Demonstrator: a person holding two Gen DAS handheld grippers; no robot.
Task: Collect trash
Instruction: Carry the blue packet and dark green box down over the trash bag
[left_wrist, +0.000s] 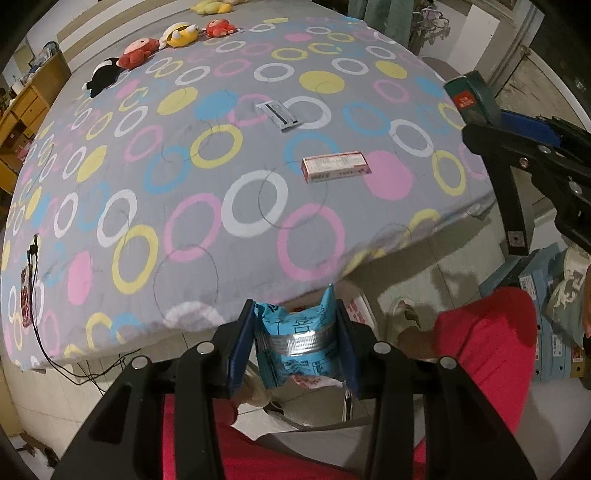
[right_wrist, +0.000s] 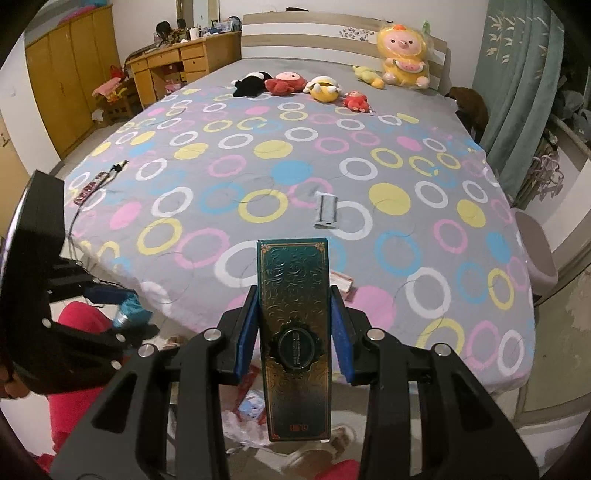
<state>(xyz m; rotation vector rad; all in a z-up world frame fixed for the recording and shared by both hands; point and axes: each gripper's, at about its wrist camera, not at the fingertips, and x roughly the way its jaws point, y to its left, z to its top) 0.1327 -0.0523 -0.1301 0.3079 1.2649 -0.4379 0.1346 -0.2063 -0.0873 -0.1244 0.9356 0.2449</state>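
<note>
1. My left gripper (left_wrist: 295, 345) is clamped on a crumpled blue foil snack wrapper (left_wrist: 297, 341); its white printing is unreadable.
2. My right gripper (right_wrist: 293, 334) grips a tall dark-green embossed box (right_wrist: 293, 332); its red label is illegible.
3. A pink-and-white flat carton (left_wrist: 335, 167) and a silver sachet (left_wrist: 279, 115) lie on the circle-patterned grey bedspread (left_wrist: 184, 206).

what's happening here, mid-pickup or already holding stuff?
Already holding. A person in red is clearing trash off a bed with two handheld grippers. The left gripper is clamped on a crumpled blue snack wrapper, held past the bed's edge over the floor. The right gripper grips a tall dark green box. Still on the bedspread: a small pink-and-white box and a flat silver packet. Plush toys sit near the headboard.
</note>
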